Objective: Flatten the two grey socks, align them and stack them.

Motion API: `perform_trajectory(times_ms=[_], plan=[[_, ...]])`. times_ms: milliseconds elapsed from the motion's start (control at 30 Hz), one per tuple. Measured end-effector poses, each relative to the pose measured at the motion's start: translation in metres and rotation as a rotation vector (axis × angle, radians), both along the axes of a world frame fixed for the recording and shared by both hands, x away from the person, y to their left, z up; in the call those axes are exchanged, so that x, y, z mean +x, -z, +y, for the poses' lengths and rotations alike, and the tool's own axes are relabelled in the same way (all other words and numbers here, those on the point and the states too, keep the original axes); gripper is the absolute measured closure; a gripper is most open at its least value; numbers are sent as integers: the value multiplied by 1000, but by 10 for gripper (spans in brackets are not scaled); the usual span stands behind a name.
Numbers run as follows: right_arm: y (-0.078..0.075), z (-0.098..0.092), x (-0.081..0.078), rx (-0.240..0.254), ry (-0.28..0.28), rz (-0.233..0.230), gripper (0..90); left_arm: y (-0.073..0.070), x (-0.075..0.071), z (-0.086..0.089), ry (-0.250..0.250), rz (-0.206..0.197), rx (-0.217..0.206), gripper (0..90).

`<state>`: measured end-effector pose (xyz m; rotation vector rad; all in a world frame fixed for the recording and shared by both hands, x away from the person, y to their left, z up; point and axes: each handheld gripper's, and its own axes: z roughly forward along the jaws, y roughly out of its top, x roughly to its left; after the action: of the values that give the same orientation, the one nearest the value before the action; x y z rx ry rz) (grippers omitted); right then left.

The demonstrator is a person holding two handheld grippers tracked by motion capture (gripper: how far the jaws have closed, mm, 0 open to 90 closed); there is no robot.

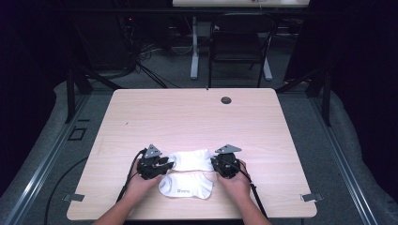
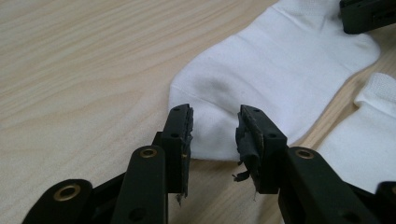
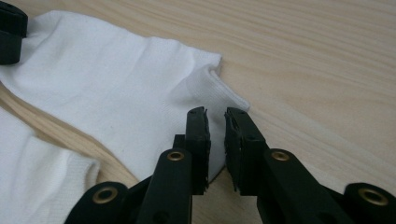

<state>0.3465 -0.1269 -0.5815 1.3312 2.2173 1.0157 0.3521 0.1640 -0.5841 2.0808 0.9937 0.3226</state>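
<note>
A wooden counter [image 1: 197,117] carries two white socks, the far sock [image 1: 192,160] stretched between both grippers and the near sock [image 1: 187,186] just beside it. The left gripper [image 2: 215,128] stands half open astride one end; the right gripper [image 3: 215,128], narrowly parted, straddles the cuff, neither pinching. Closing too high could miss fabric.

Small grey print on the nearer white fabric ankle sock [image 1: 185,185], too blurred to read; no other text.
</note>
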Motion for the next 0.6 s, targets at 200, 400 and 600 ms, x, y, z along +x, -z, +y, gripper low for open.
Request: perform_trajectory(times_ms=[200, 400, 600], plan=[[-7, -2, -2, 61, 15, 6, 652, -2, 1, 3, -26, 14, -4, 591], [-14, -3, -7, 58, -20, -64, 575, -12, 4, 13, -62, 6, -49, 535], [-16, -8, -3, 93, -12, -75, 528, -18, 8, 18, -86, 1, -98, 521]])
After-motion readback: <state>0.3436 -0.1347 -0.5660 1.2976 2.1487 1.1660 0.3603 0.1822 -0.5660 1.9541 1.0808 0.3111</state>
